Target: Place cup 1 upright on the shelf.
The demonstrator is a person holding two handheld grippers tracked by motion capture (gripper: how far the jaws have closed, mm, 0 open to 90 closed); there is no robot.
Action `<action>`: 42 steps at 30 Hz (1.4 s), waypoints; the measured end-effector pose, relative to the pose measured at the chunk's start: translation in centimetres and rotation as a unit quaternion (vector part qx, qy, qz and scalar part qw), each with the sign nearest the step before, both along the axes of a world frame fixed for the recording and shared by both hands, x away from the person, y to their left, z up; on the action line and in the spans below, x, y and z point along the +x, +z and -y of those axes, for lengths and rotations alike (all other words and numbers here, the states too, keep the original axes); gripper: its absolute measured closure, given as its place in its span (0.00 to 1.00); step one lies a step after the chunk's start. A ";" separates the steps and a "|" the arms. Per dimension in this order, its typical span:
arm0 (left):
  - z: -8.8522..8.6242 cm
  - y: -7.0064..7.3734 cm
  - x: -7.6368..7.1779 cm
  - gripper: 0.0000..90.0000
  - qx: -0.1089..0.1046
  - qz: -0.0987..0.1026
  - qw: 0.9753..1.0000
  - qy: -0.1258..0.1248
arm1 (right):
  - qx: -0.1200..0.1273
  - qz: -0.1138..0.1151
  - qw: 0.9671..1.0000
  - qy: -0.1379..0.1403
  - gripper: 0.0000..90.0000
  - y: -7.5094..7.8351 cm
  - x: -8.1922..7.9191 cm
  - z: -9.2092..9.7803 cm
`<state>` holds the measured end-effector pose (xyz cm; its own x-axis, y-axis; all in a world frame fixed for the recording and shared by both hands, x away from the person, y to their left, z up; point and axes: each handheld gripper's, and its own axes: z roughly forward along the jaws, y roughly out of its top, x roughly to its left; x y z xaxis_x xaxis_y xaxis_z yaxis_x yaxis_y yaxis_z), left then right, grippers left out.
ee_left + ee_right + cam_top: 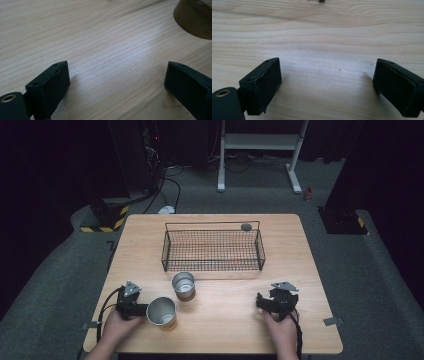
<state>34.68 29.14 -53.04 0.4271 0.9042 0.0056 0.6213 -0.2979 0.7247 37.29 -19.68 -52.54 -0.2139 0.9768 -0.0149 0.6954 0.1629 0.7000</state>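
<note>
Two metal cups stand on the wooden table (pixel 225 320). One cup (pixel 183 285) is just in front of the wire basket (pixel 212 249). The other cup (pixel 161 311) is nearer the front edge, right beside my left gripper (pixel 131 301). That gripper rests low over the table, open, with bare wood between its jaws (pixel 117 72); a cup's lower wall (pixel 195 20) shows at the top right of its view. My right gripper (pixel 276 301) sits at the front right, also open over bare wood (pixel 327 72).
The black wire basket is at the middle back of the table, with a small grey round object (pixel 246 226) at its far right rim. Bare wood lies between the two grippers. Dark floor, cables and a white frame (pixel 260 150) lie beyond the table.
</note>
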 end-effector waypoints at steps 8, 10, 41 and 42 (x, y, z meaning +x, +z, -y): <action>0.1 0.0 -0.1 0.10 -0.003 0.001 1.000 0.008 | 0.002 -0.001 1.000 0.021 0.09 0.0 -0.6 -0.8; 0.1 0.0 0.0 0.10 -0.001 0.001 1.000 0.011 | 0.002 0.000 1.000 0.023 0.09 0.0 -0.6 -0.8; -1.9 1.4 -1.2 0.37 -0.076 0.023 0.997 -0.009 | 0.002 -0.001 1.000 0.024 0.09 0.0 -0.5 -0.8; -1.9 1.5 -1.3 0.37 -0.081 0.028 0.996 -0.009 | 0.002 0.000 1.000 0.024 0.09 0.0 -0.5 -0.8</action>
